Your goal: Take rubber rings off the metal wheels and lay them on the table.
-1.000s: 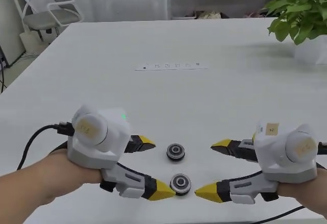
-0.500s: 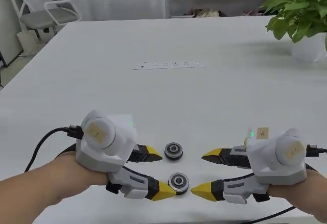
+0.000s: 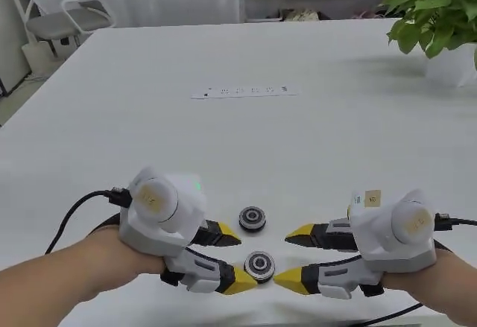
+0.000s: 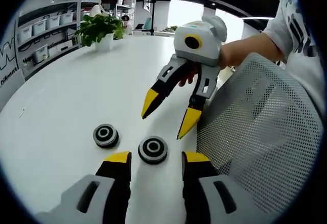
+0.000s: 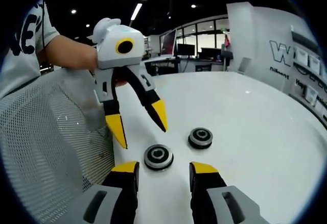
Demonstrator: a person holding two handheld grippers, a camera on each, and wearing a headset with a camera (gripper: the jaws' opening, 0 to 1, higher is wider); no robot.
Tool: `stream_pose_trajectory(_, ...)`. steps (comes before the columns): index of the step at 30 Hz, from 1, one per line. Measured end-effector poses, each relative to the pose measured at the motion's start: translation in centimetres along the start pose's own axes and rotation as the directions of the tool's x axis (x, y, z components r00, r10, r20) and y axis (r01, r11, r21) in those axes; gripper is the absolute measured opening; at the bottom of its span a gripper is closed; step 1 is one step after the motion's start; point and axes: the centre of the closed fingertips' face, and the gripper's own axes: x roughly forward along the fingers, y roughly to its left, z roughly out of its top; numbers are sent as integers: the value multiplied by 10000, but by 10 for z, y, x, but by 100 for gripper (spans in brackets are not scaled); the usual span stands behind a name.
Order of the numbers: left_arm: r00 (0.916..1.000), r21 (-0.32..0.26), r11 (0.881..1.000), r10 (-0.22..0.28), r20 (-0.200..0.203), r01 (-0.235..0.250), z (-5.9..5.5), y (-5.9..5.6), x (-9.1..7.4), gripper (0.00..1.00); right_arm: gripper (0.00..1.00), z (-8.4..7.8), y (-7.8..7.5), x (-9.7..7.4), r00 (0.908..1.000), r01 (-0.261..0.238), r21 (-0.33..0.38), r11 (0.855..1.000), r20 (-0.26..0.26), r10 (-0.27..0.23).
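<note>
The nearer wheel (image 3: 259, 264) lies flat on the white surface (image 3: 313, 141), apart from the farther wheel (image 3: 252, 219). I judge the metal hard and slick and its black rubber ring (image 5: 147, 157) soft and stretchy, so I'd pinch the ring's outer edge. My left gripper (image 3: 235, 258) and right gripper (image 3: 285, 256) are both spread apart and empty, flanking the nearer wheel; whether a tip touches it I cannot tell

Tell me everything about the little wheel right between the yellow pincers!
The near wheel is small and round and lies flat on the white table. A black rubber ring wraps its shiny metal middle, which has a dark hole. It sits between the open left gripper and the open right gripper. Their yellow tips are close, but I cannot tell if they touch it.
</note>
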Motion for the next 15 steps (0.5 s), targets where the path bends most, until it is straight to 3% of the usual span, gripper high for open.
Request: stream_pose_trajectory(15, 9998, 81, 9998, -170, -117, 171, -2, -2, 12, 24, 37, -7, 3, 1, 9999, -59, 207, 9998, -107, 61)
